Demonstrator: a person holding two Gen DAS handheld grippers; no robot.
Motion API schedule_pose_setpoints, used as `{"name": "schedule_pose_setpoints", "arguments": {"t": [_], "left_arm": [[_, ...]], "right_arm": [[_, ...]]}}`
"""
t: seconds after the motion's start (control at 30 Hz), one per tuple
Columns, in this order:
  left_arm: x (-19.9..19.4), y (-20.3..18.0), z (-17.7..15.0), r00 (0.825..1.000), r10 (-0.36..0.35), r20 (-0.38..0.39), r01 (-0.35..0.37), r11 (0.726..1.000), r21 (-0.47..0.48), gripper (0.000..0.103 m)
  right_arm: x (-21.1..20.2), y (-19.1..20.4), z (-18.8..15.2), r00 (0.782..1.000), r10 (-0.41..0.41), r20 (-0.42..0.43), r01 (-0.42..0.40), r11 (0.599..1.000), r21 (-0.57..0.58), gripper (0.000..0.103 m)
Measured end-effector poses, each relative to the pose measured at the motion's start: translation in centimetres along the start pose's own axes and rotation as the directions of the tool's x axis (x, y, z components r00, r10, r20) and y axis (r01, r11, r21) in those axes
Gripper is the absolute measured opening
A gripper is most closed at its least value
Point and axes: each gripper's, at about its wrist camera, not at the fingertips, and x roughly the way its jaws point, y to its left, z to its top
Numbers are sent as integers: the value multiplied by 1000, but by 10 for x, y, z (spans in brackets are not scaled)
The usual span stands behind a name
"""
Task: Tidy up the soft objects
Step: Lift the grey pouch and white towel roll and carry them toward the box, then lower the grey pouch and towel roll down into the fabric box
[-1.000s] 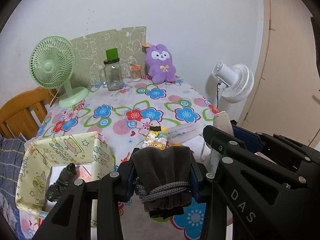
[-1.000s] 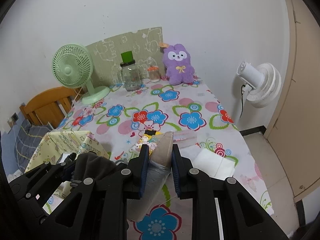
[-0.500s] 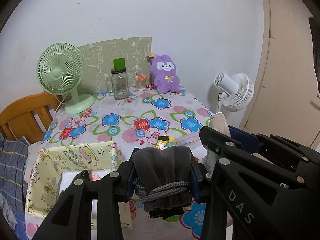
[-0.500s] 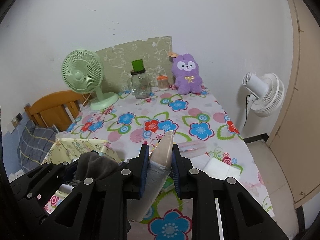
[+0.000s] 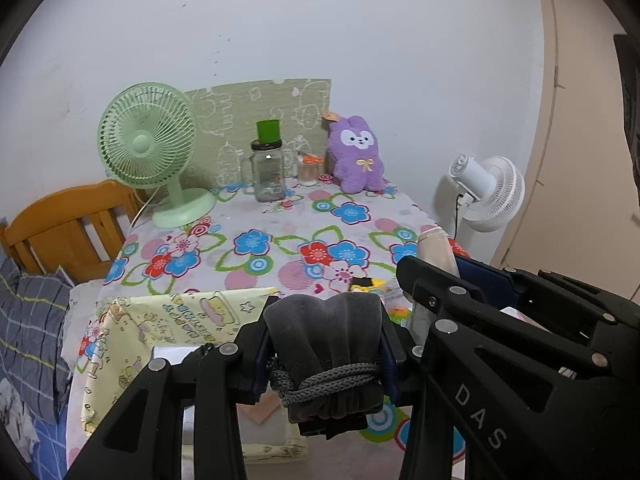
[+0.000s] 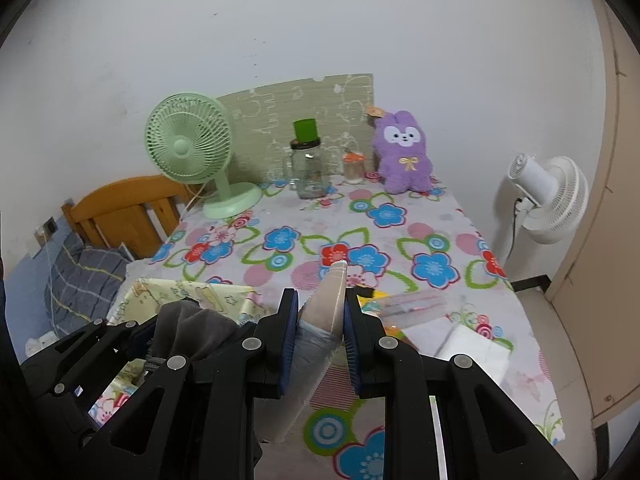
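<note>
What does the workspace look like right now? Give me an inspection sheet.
Surface: table under a flowered cloth.
Job's things: grey pouch in the left tongs; beige roll in the right tongs; yellow fabric bin at the table's near left corner; purple plush upright at the back.
Clutter: green fan, glass jar with a green cup on top, small jar, clear case, white pad.
Grippers: both tongs shut on their loads, above the table's near edge.
Cables: one behind the green fan, one at the white fan.
Surroundings: white wall, wooden chair, door on the right.
</note>
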Motion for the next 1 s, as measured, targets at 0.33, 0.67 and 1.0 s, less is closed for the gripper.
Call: {"name": "schedule_pose_setpoints", "arguments": {"t": [0.33,0.67,1.0], "left_arm": [[-1,30,1,1000,30,1,-30,999,-37,44],[6,61,-2,997,69,-18,-70,995,-69,44],[19,92,-7,987,145,-64,-151,982,-112,45]], "right_arm": [[13,30,8,999,34,-7,-34,998,-49,25],[34,60,10,997,66,-38,-69,994,-81,25],[56,84,11,992,104,-66,-111,987,-115,25]]}}
